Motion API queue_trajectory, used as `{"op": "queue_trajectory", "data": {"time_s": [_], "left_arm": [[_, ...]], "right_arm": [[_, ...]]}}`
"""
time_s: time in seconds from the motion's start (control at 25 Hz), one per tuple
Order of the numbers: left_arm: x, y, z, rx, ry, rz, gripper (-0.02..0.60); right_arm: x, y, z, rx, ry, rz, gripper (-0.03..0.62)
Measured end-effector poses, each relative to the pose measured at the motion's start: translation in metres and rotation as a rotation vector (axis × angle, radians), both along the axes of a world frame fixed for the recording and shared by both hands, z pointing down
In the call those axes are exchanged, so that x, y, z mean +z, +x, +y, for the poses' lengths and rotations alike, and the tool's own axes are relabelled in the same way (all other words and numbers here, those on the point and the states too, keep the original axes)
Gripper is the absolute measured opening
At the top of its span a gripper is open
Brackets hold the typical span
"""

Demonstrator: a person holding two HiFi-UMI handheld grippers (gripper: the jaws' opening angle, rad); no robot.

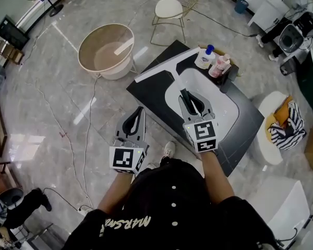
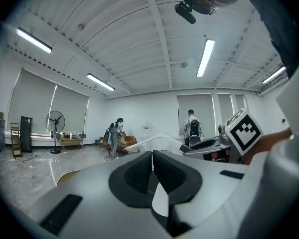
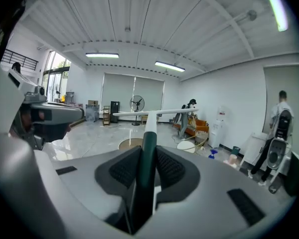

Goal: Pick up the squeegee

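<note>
The squeegee (image 1: 169,66) has a long white blade, a white neck and a dark green handle (image 3: 147,156). My right gripper (image 1: 191,104) is shut on that handle and holds the squeegee in the air above the white sink basin (image 1: 227,100). In the right gripper view the blade (image 3: 154,112) lies crosswise ahead of the jaws. My left gripper (image 1: 137,117) hangs to the left of the counter, over the floor, with its jaws shut and nothing between them. In the left gripper view the squeegee (image 2: 150,142) and the right gripper (image 2: 209,144) show to the right.
The black counter (image 1: 151,90) carries two bottles (image 1: 204,57) (image 1: 219,66) at its far corner. A round beige tub (image 1: 106,51) and a white chair (image 1: 168,8) stand on the marble floor beyond. Cables trail across the floor at left. People stand far off.
</note>
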State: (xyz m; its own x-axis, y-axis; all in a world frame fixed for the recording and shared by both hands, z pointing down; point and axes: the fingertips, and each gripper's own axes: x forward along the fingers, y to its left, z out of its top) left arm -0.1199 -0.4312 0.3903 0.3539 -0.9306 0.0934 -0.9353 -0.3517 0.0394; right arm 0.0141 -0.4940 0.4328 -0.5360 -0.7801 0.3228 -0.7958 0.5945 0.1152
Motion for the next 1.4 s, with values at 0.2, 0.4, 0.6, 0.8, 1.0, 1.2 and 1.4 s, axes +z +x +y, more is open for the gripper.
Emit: {"op": "queue_trajectory", "data": {"time_s": [0.2,0.4,0.6,0.8,1.0,1.2,1.4], "left_arm": [[-0.03,-0.003,-0.006,-0.005,0.067,0.013,0.018],[-0.047,-0.003,-0.002,0.009,0.108,0.014,0.018],[-0.059,0.002,0.001,0.03,0.135,0.004,0.018],[-0.066,0.01,0.007,0.047,0.153,-0.012,0.018],[-0.068,0.016,0.015,0.056,0.161,-0.033,0.018],[-0.074,0.017,0.019,0.054,0.176,-0.035,0.018],[-0.071,0.021,0.022,0.048,0.174,-0.036,0.018]], "right_arm": [[-0.047,0.013,0.016,0.036,0.095,-0.076,0.089],[-0.075,0.025,0.032,0.07,0.164,-0.155,0.089],[-0.094,0.044,0.042,0.116,0.218,-0.195,0.089],[-0.1,0.058,0.049,0.154,0.242,-0.222,0.089],[-0.101,0.058,0.055,0.151,0.254,-0.223,0.089],[-0.099,0.056,0.059,0.145,0.246,-0.222,0.089],[-0.098,0.06,0.061,0.144,0.249,-0.218,0.089]]}}
